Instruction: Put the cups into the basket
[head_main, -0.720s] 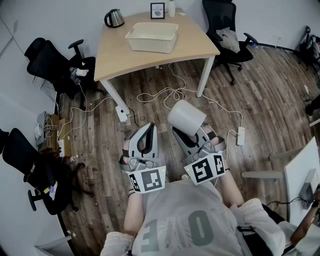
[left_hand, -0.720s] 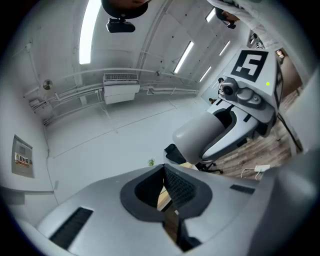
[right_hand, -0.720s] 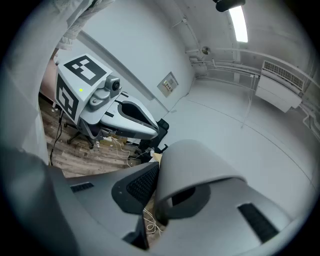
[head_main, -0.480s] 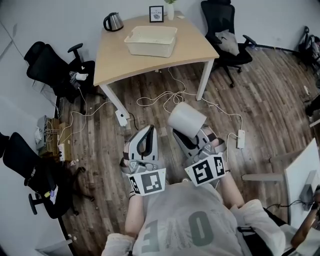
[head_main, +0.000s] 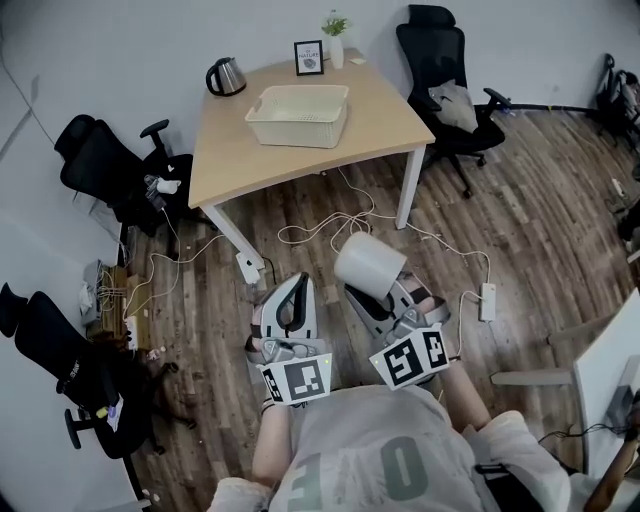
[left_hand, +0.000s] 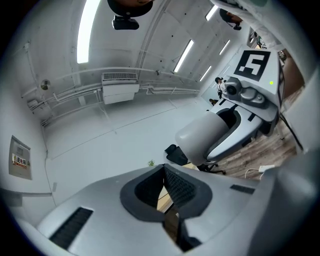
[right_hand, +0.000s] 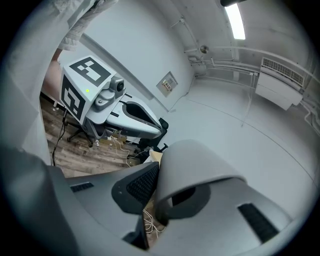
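The person holds both tools close to the chest, side by side. Both tools point away from the body, toward the table (head_main: 385, 110) across the room.

The right gripper (right_hand: 152, 182) has a white cup (head_main: 368, 260) in it. Its jaws stand a little apart and pinch the wall of the cup near the rim. One jaw is on the outside and the other looks to be inside the cup. The cup is tipped over to one side, up in the air above the wooden floor (head_main: 520, 200).

The left gripper (left_hand: 164, 175) holds nothing. Its two dark pads are pressed together at the tips. It sits just beside the right one, a bit lower and apart from the cup.

The basket (head_main: 295, 132) is on the table, far from the cup. A kettle (head_main: 226, 76), a small picture frame (head_main: 308, 57) and a little plant (head_main: 335, 25) stand behind the basket on the same table. Black chairs (head_main: 440, 60) stand around it, and cables (head_main: 330, 215) lie on the floor.
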